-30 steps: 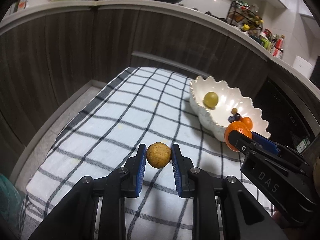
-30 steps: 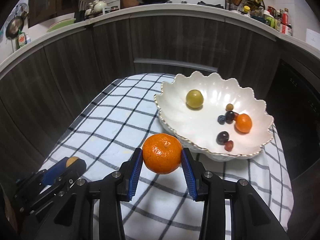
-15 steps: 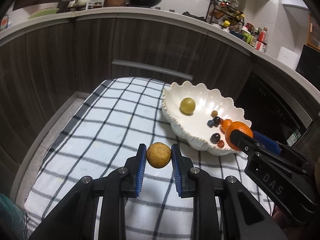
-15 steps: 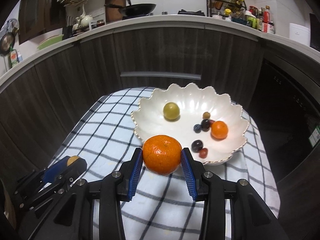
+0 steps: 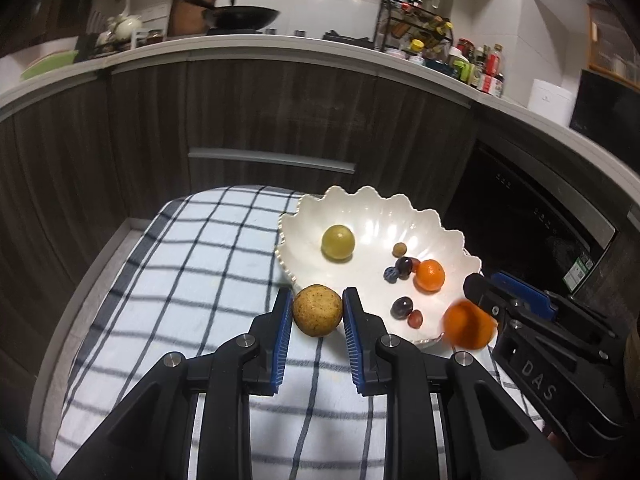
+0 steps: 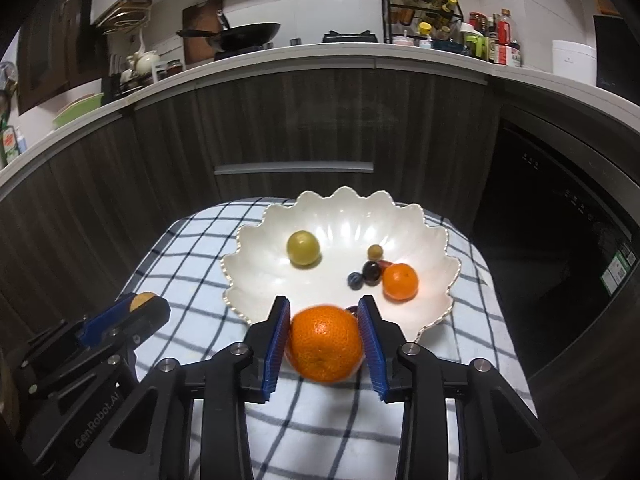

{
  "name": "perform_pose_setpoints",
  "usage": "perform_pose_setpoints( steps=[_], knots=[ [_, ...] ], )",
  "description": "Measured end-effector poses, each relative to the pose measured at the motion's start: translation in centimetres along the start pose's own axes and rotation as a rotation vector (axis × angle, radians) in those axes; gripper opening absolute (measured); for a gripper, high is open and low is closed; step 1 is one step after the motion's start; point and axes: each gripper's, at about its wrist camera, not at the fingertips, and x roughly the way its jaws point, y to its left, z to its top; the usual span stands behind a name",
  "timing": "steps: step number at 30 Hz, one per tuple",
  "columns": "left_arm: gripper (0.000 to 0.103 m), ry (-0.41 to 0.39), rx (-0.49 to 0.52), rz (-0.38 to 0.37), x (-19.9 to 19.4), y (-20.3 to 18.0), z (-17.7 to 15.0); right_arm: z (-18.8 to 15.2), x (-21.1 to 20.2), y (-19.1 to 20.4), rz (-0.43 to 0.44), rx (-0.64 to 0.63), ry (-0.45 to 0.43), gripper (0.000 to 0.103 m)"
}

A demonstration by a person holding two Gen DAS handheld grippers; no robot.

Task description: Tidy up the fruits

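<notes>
My left gripper [image 5: 317,312] is shut on a brown speckled round fruit [image 5: 317,310], held just short of the near-left rim of the white scalloped bowl [image 5: 372,216]. My right gripper [image 6: 324,322] has widened around a large orange [image 6: 325,344], which looks blurred and is slipping down at the bowl's [image 6: 340,208] near rim; it also shows blurred in the left wrist view [image 5: 468,330]. In the bowl lie a yellow-green fruit [image 6: 303,247], a small orange [image 6: 400,281], and several dark grapes [image 6: 370,272].
The bowl stands on a small table under a black-and-white checked cloth [image 5: 192,264]. Dark wood cabinets [image 6: 280,128] curve behind it. A dark oven front [image 6: 560,232] is at the right. The counter above carries a wok and bottles.
Both grippers moved forward toward the bowl. The right jaws opened a little and the large orange now blurs and sits lower between them. The left gripper keeps its fruit.
</notes>
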Motion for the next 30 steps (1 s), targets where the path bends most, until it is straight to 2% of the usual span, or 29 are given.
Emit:
perform_pose_setpoints(
  steps=[1,5,11,15,22,25,28,30],
  knots=[
    [0.026,0.001,0.004,-0.002,0.4,-0.1,0.1,0.1,0.3,-0.2,-0.003,-0.004,0.000,0.022],
    [0.026,0.031,0.008,-0.008,3.0,-0.4,1.0,0.7,2.5,-0.6,-0.024,-0.059,-0.005,0.012],
    [0.026,0.026,0.004,-0.008,4.0,-0.3,2.0,1.6,3.3,-3.5,-0.038,0.006,-0.014,0.012],
    [0.026,0.034,0.022,-0.025,4.0,-1.2,1.7,0.5,3.0,-5.1,-0.057,0.064,0.002,0.012],
    [0.026,0.056,0.057,-0.053,4.5,-3.2,1.4,-1.2,2.0,-6.7,-0.091,0.092,0.020,0.013],
    [0.026,0.064,0.079,-0.067,4.6,-4.3,1.4,-1.5,1.4,-7.8,-0.121,0.111,0.025,0.016],
    [0.026,0.069,0.101,-0.087,4.6,-5.2,1.1,-1.9,0.7,-8.8,-0.145,0.131,0.024,0.031],
    [0.026,0.072,0.113,-0.098,4.6,-5.9,1.0,-2.3,0.1,-9.4,-0.166,0.137,0.022,0.035]
  ],
)
